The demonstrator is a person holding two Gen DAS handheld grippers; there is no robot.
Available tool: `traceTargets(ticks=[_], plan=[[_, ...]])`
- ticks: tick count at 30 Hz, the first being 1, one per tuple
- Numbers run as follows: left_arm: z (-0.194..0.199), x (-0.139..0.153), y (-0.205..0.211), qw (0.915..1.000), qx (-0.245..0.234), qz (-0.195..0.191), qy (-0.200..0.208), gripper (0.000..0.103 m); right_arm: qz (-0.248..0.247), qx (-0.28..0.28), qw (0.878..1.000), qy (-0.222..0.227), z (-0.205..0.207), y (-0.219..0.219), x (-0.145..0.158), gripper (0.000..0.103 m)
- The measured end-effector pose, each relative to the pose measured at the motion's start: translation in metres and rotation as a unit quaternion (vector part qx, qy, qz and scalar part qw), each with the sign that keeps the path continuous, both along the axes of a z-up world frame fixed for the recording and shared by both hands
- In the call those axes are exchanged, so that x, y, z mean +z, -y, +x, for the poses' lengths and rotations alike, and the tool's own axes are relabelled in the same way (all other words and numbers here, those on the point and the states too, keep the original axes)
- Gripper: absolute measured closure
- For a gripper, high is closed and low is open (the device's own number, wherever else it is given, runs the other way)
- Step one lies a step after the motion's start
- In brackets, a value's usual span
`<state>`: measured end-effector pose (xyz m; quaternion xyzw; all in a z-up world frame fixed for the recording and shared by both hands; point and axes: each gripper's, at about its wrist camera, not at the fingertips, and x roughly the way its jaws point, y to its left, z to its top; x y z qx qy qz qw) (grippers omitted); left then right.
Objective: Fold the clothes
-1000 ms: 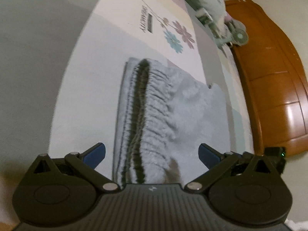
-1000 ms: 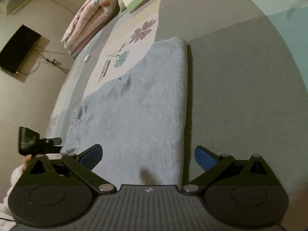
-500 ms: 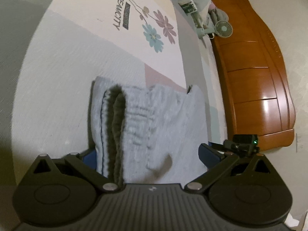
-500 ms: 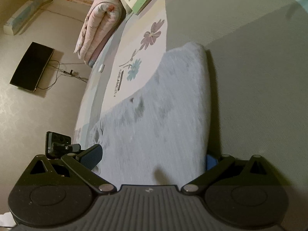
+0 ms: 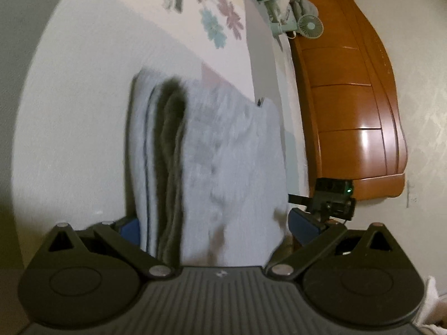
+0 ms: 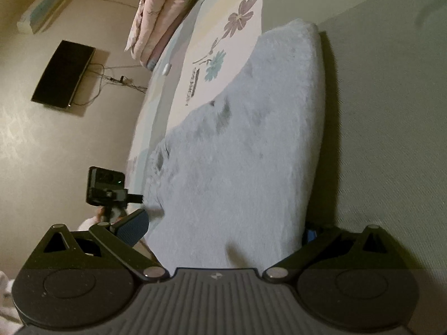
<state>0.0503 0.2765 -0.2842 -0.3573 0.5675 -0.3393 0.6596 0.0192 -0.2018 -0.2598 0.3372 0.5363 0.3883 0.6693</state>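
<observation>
A folded pale blue fluffy garment (image 5: 223, 162) lies on the bed sheet (image 5: 83, 97), its stacked layers showing as dark creases along the left edge. My left gripper (image 5: 216, 224) is open and straddles the garment's near end, and the cloth fills the gap between the blue pads. In the right wrist view the same garment (image 6: 243, 153) stretches away from me. My right gripper (image 6: 222, 229) is open around its near end too. Its right pad (image 6: 310, 234) is mostly hidden under the cloth edge. The other gripper's camera (image 6: 104, 185) shows at the left.
The sheet carries a flower print (image 6: 240, 16). A wooden headboard (image 5: 349, 97) runs along the right, with a small fan (image 5: 310, 26) near it. A rolled quilt (image 6: 156, 19) lies at the bed's far end. A black screen (image 6: 62, 78) hangs on the wall.
Both grippers have moved in onto the garment's near end, so the cloth now fills the space between their fingers and covers the outer pads. Finger spacing looks unchanged.
</observation>
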Motion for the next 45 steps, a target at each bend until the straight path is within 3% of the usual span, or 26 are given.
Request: traceTargets(ticks=[6,10,14,18,20,21,22,23,25,27,33,36,40,45], plan=[[0.001,0.002,0.007,0.9999,-0.004,-0.006,0.011,0.002,0.012,0.002,1.000,0.007,0.014,-0.012,-0.003,0.000],[-0.018,-0.004,-0.011,0.9987,0.016,-0.049,0.010,0.004,0.041,0.008,0.999,0.027,0.005,0.000,-0.006,0.001],[-0.008,-0.007,-0.011,0.9974,0.020,-0.068,0.014,0.004,0.062,0.002,0.998,0.024,0.010,0.005,-0.012,0.005],[0.005,-0.002,0.005,0.9989,0.004,-0.039,0.027,0.004,0.071,-0.006,0.997,0.026,0.012,0.007,-0.013,0.006],[0.004,0.000,0.008,0.9994,-0.001,-0.016,0.032,0.013,0.049,-0.009,0.998,0.035,0.010,0.008,-0.014,0.014],[0.000,-0.001,0.005,0.9994,0.002,-0.007,0.034,0.020,0.038,-0.011,0.998,0.039,0.008,0.008,-0.015,0.026],[-0.004,-0.002,0.002,0.9993,0.005,0.003,0.036,0.035,0.027,-0.013,0.999,0.044,0.007,0.008,-0.015,0.038],[-0.007,-0.005,-0.003,0.9994,0.015,0.005,0.030,0.047,0.034,-0.022,0.998,0.037,0.008,0.013,-0.019,0.043],[-0.012,-0.014,-0.014,0.9992,0.035,-0.002,0.018,0.063,0.049,-0.041,0.998,0.023,0.009,0.022,-0.029,0.063],[-0.015,-0.019,-0.020,0.9990,0.044,-0.005,0.011,0.063,0.050,-0.056,0.997,0.004,0.012,0.026,-0.036,0.077],[-0.010,-0.019,-0.014,0.9995,0.030,0.003,0.009,0.065,0.016,-0.039,0.999,0.013,0.017,0.003,-0.032,0.078],[-0.014,-0.018,-0.012,0.9992,0.036,0.009,0.018,0.065,0.001,-0.042,0.999,0.020,0.016,-0.002,-0.034,0.093],[-0.019,-0.014,-0.008,0.9983,0.049,0.023,0.020,0.067,-0.028,-0.049,0.998,0.031,0.012,-0.008,-0.028,0.092],[-0.027,0.011,0.002,0.9960,0.048,0.068,0.033,0.070,-0.071,-0.048,0.994,0.068,0.004,-0.019,-0.010,0.090]])
